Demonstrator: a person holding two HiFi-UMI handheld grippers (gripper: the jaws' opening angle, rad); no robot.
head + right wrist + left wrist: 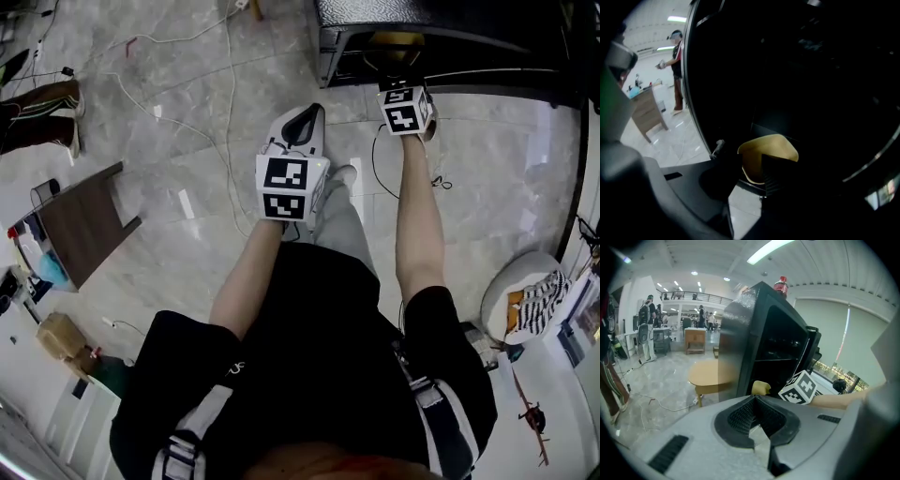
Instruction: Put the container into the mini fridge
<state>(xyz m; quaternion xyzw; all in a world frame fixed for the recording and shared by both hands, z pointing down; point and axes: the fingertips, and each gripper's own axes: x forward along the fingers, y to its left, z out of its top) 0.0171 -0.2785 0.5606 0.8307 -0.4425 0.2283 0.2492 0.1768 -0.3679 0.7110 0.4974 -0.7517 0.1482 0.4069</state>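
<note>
The black mini fridge [422, 37] stands open at the top of the head view. A yellow container [768, 157] sits inside its dark interior, low near the front edge. My right gripper [752, 171] reaches into the fridge with its jaws apart, and the container shows between and just beyond the fingertips, not pressed by the pads. In the head view the right gripper [401, 80] is at the fridge opening below the container [396, 39]. My left gripper [302, 117] hangs back over the floor, shut and empty. The left gripper [757, 401] looks at the fridge [759, 333] and container [761, 387].
A red can [781, 284] stands on top of the fridge. A round wooden table [710, 373] is beside it. Cables [187, 103] trail over the marble floor. A brown side table [84, 220] is at the left, a white pouf [534, 295] at the right.
</note>
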